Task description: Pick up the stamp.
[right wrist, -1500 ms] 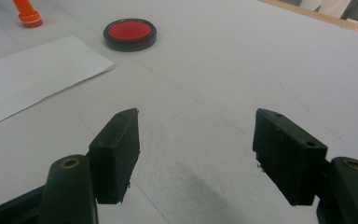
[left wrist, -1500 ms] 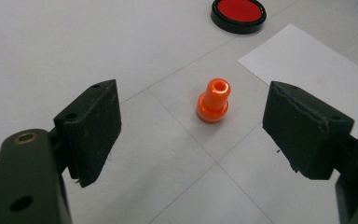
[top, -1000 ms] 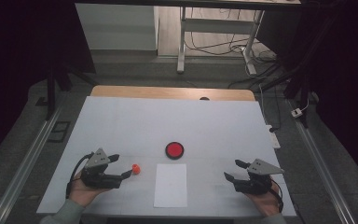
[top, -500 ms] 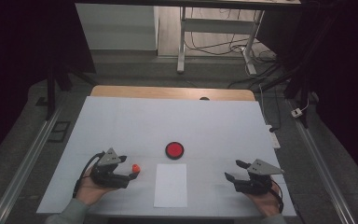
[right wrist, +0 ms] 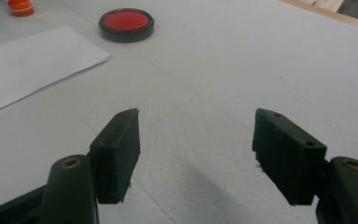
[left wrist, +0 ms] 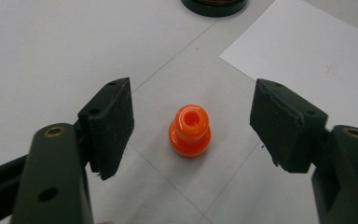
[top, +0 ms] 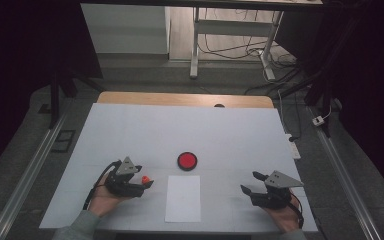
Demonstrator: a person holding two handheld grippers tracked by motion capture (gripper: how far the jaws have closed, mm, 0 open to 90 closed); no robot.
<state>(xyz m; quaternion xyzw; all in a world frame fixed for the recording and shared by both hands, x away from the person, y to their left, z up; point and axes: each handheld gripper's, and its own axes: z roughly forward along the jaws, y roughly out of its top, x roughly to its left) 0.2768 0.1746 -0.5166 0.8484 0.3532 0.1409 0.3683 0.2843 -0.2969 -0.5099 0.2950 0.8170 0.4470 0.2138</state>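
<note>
Glossy orange plastic peg [left wrist: 189, 130] stands on matt white table [left wrist: 37, 56] beside paper sheet [left wrist: 317, 56]

Left gripper [top: 147, 181] fingers spread wide; right gripper [top: 250, 184] likewise

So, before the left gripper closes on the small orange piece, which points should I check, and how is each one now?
1. Left gripper jaws open wide enough: ok.
2. Orange piece between the jaws, roughly centred: ok.
3. Orange piece upright on the table: ok.
4. Jaws touching the piece: not yet; a gap shows on both sides.
5. White paper sheet out of the jaws' path: ok, it lies beside them.
6. Right gripper away from the piece: ok, open and holding nothing, on the far side of the sheet.
</note>
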